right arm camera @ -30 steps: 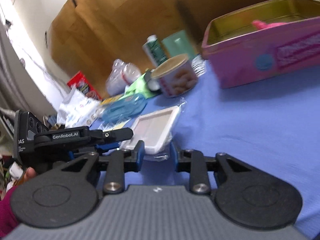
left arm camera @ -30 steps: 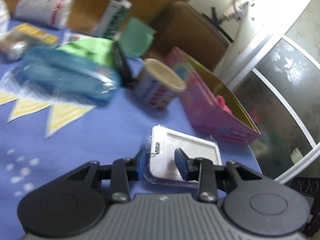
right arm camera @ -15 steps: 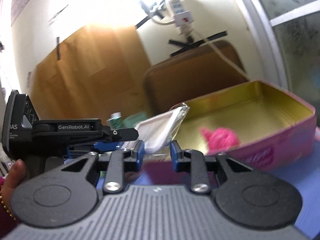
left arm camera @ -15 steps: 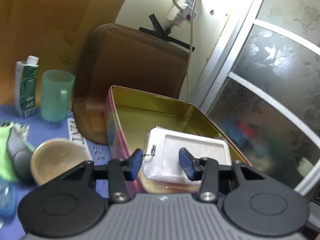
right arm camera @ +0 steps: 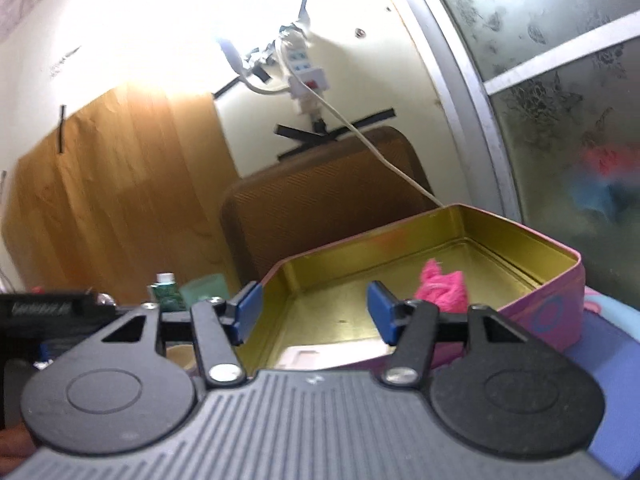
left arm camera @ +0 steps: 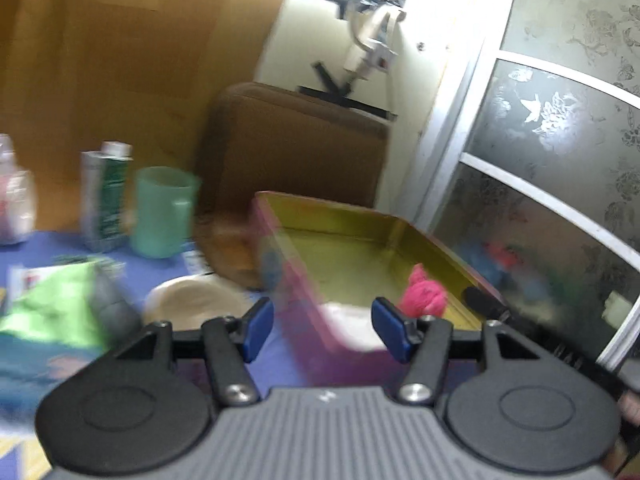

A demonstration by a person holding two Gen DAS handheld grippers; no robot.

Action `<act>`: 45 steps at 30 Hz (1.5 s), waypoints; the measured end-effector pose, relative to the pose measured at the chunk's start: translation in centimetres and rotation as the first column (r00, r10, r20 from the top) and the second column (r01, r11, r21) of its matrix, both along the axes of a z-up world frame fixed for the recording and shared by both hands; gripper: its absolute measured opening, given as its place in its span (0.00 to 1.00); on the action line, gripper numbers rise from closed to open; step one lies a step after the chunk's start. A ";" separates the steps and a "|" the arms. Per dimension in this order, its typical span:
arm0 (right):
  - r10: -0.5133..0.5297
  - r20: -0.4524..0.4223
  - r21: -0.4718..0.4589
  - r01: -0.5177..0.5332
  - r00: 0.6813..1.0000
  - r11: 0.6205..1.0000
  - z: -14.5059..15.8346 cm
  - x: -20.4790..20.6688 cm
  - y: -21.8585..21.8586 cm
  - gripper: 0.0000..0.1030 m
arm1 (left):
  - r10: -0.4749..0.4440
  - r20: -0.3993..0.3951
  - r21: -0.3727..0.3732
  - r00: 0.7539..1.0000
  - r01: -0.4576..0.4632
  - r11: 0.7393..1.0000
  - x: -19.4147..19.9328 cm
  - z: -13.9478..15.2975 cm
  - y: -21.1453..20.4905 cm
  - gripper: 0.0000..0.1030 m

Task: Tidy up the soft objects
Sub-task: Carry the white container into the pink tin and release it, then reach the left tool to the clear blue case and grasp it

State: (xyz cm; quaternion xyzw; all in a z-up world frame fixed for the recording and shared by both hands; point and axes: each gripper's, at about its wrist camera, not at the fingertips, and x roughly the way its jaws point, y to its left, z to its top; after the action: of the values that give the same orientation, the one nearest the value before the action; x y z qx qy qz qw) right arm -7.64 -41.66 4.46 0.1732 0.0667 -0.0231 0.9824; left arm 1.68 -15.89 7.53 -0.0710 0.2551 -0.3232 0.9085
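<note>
A pink tin box [right arm camera: 536, 322] with a gold inside stands open on the blue cloth; its pink side [left arm camera: 296, 280] shows in the left wrist view. A white card holder [right arm camera: 320, 356] lies on the tin's floor near its front wall, blurred white [left arm camera: 348, 324] in the left wrist view. A pink fluffy thing [right arm camera: 442, 290] [left arm camera: 422, 296] rests further back in the tin. My left gripper [left arm camera: 322, 330] hangs over the tin's near corner, jaws opening, nothing between them. My right gripper [right arm camera: 314, 312] is above the tin's front, jaws opening, pads clear of the card holder.
Left of the tin stand a green cup [left arm camera: 164, 212], a green carton [left arm camera: 106, 196], a round tub [left arm camera: 196, 308] and a green bag [left arm camera: 56, 312]. A brown case [right arm camera: 332, 196] leans on the wall behind. A frosted glass door [right arm camera: 560, 120] is at the right.
Both grippers carried the white card holder from the blue cloth up over the tin. Both have opened and the holder now lies inside the tin.
</note>
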 end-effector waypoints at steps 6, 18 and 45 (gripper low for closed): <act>0.105 -0.023 -0.055 -0.106 0.994 0.993 0.4 -0.4 5.6 0.58 | 0.198 0.019 0.112 0.980 -0.199 0.974 -2.0 -2.2 8.5 0.54; 0.118 -0.227 -0.088 -0.141 0.967 0.986 -2.4 -0.7 11.9 0.58 | 0.376 0.003 0.263 0.927 -0.364 0.894 -3.1 -5.7 12.0 0.54; 0.088 -0.372 -0.106 -0.137 0.924 0.985 -4.7 0.7 12.3 0.58 | 0.365 0.028 0.292 0.931 -0.357 0.887 -3.7 -7.0 11.1 0.66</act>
State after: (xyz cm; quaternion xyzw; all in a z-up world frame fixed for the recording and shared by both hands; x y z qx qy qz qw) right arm -6.93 -29.32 -0.28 0.0974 0.2564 -0.0028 0.9617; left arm -1.98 -4.75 0.56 0.0131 0.2950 -0.1064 0.9495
